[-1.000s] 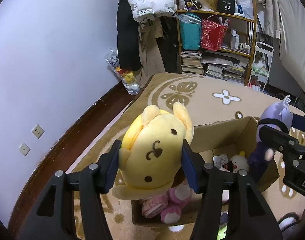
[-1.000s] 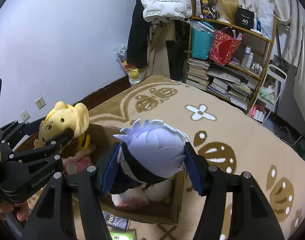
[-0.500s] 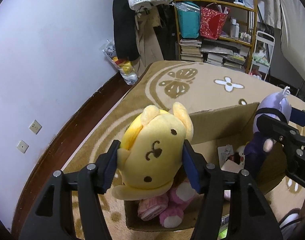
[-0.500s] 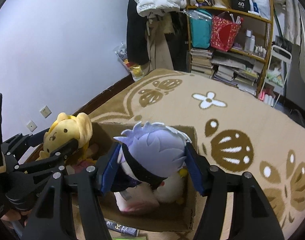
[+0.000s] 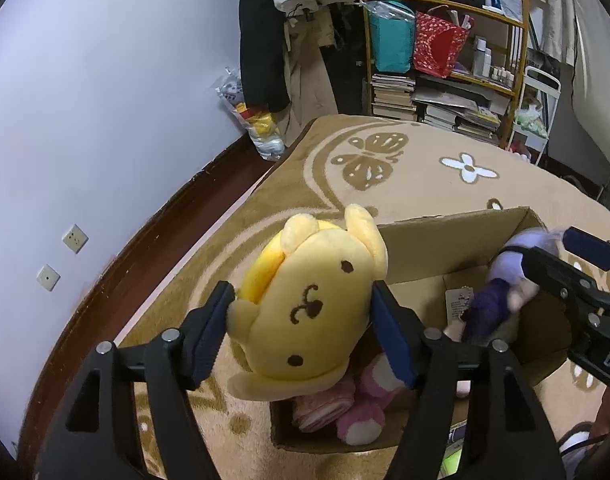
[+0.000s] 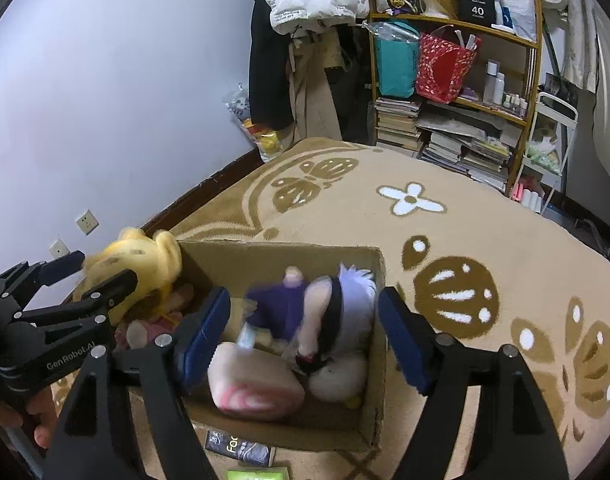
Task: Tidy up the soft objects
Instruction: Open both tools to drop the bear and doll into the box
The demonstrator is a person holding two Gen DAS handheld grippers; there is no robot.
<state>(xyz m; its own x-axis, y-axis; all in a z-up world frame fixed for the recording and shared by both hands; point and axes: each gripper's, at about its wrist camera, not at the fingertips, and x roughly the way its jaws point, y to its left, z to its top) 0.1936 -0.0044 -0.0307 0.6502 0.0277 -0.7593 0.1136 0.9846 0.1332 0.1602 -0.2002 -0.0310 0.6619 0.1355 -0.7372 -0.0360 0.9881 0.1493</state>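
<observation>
My left tongs (image 5: pixel 301 330) are clamped on a yellow plush dog (image 5: pixel 309 304), a round, fuzzy, soft toy with floppy ears and a stitched brown face. The blue pads press into both its sides. I hold it above the left end of the cardboard box (image 5: pixel 437 244), clear of the things inside.

The box is plain brown corrugated card, rectangular, its top open, and it sits on a thick tan rug (image 6: pixel 485 216) with brown and white flower shapes. At its left end, below the dog, lies a pink plush toy (image 5: pixel 361 412) with stubby rounded feet, next to a ribbed pink piece. Toward the middle of the box sits a smooth, pale pink cushion-like lump (image 6: pixel 253 384), and just right of it a white, fluffy round toy (image 6: pixel 337 376).

My right tongs (image 6: pixel 303 336) stand wide apart over the right half of the box, gripping nothing. Between the pads, touching neither, a doll (image 6: pixel 321 312) with pale lilac hair, a black band across its face and a dark purple top is blurred above the white toy, inside the box.

Against the front wall of the box, on the rug, lies a dark flat packet (image 6: pixel 241 446).
</observation>
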